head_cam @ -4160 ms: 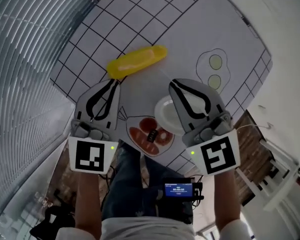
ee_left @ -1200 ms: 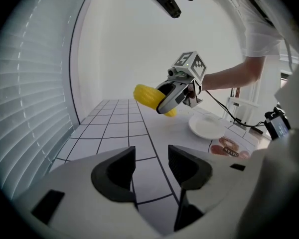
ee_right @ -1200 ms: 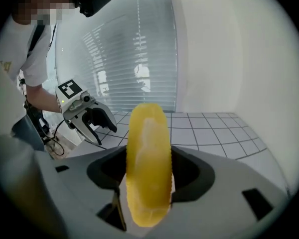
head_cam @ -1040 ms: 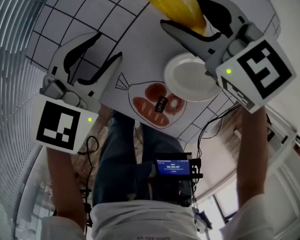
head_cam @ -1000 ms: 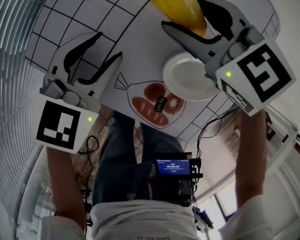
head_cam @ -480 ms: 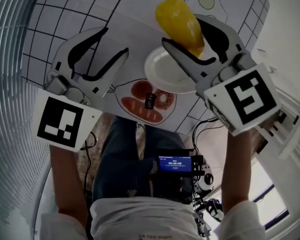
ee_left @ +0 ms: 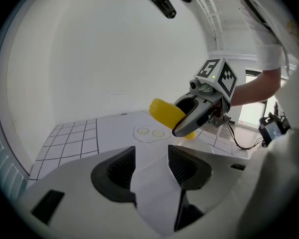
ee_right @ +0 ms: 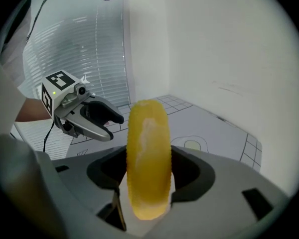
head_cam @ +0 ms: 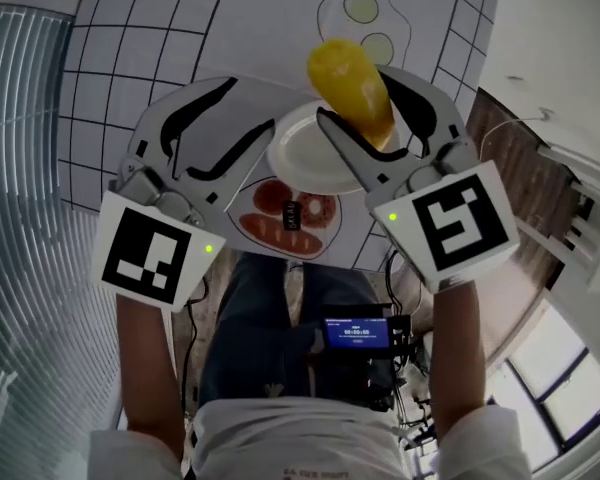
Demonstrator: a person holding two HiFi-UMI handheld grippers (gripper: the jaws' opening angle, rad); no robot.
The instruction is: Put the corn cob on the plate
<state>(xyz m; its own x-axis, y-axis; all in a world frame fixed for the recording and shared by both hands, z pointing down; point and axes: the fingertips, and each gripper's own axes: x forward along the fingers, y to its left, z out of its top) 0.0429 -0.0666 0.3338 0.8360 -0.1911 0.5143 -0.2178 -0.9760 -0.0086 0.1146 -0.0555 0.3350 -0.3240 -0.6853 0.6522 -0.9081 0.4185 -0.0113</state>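
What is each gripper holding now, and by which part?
The right gripper holds the corn cob by its sides, nearer one end; the other end sticks out. The left gripper holds nothing.

A white plate (head_cam: 296, 154) lies on the white table mat (head_cam: 250, 38) printed with black grid lines.

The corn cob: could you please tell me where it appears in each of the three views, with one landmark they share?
Head view: corn cob, upper centre, held in the right gripper, by the plate.
Left gripper view: corn cob, just above centre, held in the right gripper.
Right gripper view: corn cob, centre, upright between the jaws.
Shared landmark: the fried-egg drawing.
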